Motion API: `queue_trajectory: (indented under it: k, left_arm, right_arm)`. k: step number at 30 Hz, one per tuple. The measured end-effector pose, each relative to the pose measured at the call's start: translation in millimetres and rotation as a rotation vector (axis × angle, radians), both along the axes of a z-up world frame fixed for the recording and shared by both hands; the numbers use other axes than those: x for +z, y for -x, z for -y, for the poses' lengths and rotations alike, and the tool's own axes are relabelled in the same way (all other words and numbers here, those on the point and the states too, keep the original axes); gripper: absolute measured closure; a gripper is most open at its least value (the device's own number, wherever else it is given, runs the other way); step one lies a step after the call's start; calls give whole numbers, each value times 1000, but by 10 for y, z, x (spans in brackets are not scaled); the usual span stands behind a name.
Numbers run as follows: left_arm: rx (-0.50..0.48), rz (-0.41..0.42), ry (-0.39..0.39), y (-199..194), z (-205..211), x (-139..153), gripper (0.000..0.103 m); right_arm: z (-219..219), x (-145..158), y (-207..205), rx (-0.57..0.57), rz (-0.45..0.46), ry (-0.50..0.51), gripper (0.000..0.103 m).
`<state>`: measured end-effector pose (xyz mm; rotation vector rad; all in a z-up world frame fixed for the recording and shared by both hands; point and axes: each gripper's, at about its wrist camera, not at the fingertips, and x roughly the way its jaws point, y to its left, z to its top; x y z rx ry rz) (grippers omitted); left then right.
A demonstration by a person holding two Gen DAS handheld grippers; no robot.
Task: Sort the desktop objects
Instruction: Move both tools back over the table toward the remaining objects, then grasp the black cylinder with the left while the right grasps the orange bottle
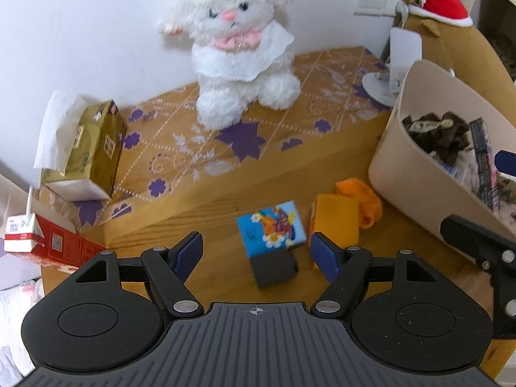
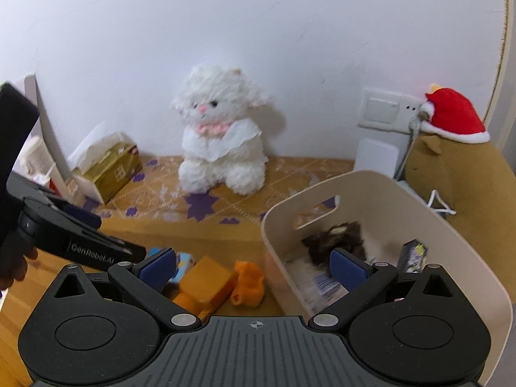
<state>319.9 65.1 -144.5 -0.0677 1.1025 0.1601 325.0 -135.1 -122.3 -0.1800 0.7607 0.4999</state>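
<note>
Right now the picture cube (image 1: 271, 225) — blue top face with a cartoon print, dark side toward you — sits on the bare wood of the desk (image 1: 200, 213), directly ahead of your left claw (image 1: 258, 251) and roughly centred between its spread, empty jaws. Just beside it on the right lies an orange block (image 1: 335, 222), and touching that an orange cloth toy (image 1: 367, 200). Beyond them stands the beige bin (image 1: 419, 187), already holding a dark plush piece and some packets.

Your right claw (image 2: 254, 267) is also spread and empty; its right finger hangs over the bin's interior, its left over the orange items.

Watch the gap on the cube's right side. The orange block is close enough that the right finger of the left claw may well land on it rather than slip between — you would then pinch both, or shove the block into the cloth toy. The cube also sits a little turned relative to the jaws, so closing on its corners could twist it out. Your two claws are near each other here; crossing toward the bin risks a knock.
</note>
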Motion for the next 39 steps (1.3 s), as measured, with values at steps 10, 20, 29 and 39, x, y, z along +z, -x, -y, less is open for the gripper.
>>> queue_trajectory:
  k: [10,20,29,39]
  left_arm:
    - [-12,-53,45,65,-216,-295,28]
    - [17,-68,111,122,-228,-536,28]
    - [88,-74,167,18,-313,-699,28]
    - [127,-52,191,-35,-299,-760,24]
  right_arm:
    - [-342,-438,148,41,-66,123,0]
    - [-628,-890,110,18,-118,154,0]
    - [-654,-1213,0,-57,-137,65,0]
    - [-529,-1309,-67,-181,-156,132,0]
